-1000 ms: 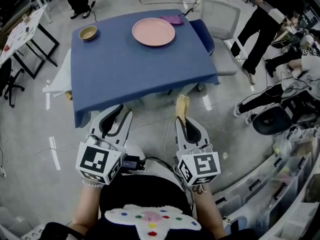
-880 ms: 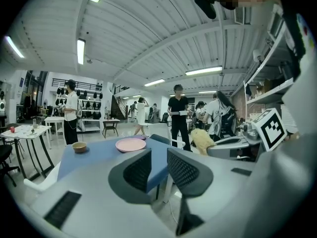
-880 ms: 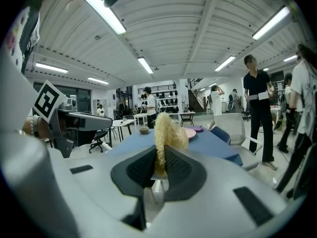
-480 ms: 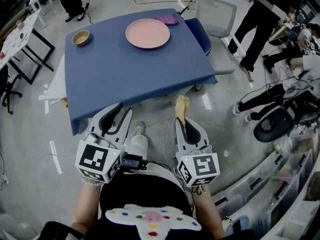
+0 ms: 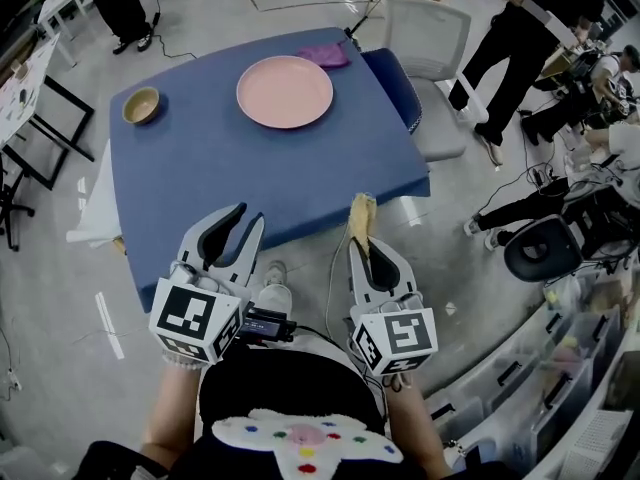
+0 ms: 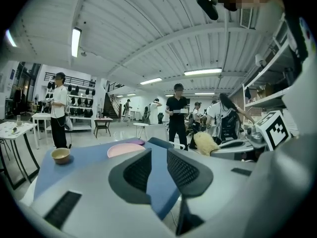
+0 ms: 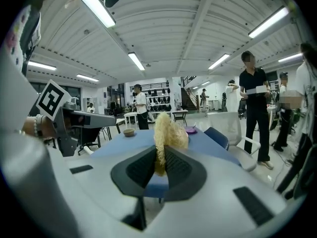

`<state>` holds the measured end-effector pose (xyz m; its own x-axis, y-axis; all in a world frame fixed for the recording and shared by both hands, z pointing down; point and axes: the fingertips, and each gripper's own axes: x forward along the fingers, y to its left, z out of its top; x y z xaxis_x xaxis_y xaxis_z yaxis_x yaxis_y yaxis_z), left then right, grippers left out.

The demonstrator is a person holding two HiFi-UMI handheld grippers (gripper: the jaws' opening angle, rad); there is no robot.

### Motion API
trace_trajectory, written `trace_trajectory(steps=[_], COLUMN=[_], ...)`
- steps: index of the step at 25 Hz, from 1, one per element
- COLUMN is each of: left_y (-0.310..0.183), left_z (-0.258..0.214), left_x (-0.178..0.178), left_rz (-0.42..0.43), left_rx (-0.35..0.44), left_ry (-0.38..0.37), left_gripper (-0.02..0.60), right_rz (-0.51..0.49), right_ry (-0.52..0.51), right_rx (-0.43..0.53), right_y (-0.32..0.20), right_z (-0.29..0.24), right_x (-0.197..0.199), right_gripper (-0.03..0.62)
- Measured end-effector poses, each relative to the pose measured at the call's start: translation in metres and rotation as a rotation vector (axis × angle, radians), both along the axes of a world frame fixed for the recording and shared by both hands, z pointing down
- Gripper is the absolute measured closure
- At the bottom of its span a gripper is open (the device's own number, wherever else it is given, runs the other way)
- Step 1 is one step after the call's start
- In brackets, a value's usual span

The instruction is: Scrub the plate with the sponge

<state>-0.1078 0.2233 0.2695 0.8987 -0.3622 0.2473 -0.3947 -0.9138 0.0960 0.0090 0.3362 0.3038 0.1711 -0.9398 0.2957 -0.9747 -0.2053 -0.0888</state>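
Sponge (image 5: 362,216) sits pinched between the closed jaws of the right gripper (image 5: 364,246), its pale, fuzzy bulk sticking out past the tips. Left gripper (image 5: 247,218) holds nothing; its jaws stand a little apart, with only blue table showing in the gap. Both grippers hang short of the near edge of the table (image 5: 200,178). The plate (image 5: 285,91) lies well apart from them toward the far side, with a bowl (image 5: 141,105) to its left and a purple cloth (image 5: 325,55) at its far rim.

Risks, as I judge them: only the sponge's lower part is clamped, so hard pressing could fold it over or pull it loose. Nothing pins the plate, and a sideways scrub might slide it across the table toward the cloth or the far edge unless the left gripper steadies it.

Hard to tell: whether the plate is dirty or wet, what the bowl holds, and whether the cloth touches the plate or only lies just beside it.
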Motion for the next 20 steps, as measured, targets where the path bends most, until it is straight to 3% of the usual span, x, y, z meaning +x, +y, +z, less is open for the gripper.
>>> trace_trajectory(steps=[11, 20], left_y=[-0.099, -0.149], left_z=[0.003, 0.021], left_x=[0.041, 0.063], left_rz=[0.036, 0.04], left_rx=[-0.038, -0.078], left_ry=[-0.005, -0.011], left_gripper=[0.485, 0.485], right_rz=[0.03, 0.027], right_ry=[0.002, 0.017], right_rx=[-0.048, -0.074], right_y=[-0.092, -0.142], right_z=[-0.003, 0.004], right_x=[0.034, 0.052], right_gripper=[0.554, 0.554])
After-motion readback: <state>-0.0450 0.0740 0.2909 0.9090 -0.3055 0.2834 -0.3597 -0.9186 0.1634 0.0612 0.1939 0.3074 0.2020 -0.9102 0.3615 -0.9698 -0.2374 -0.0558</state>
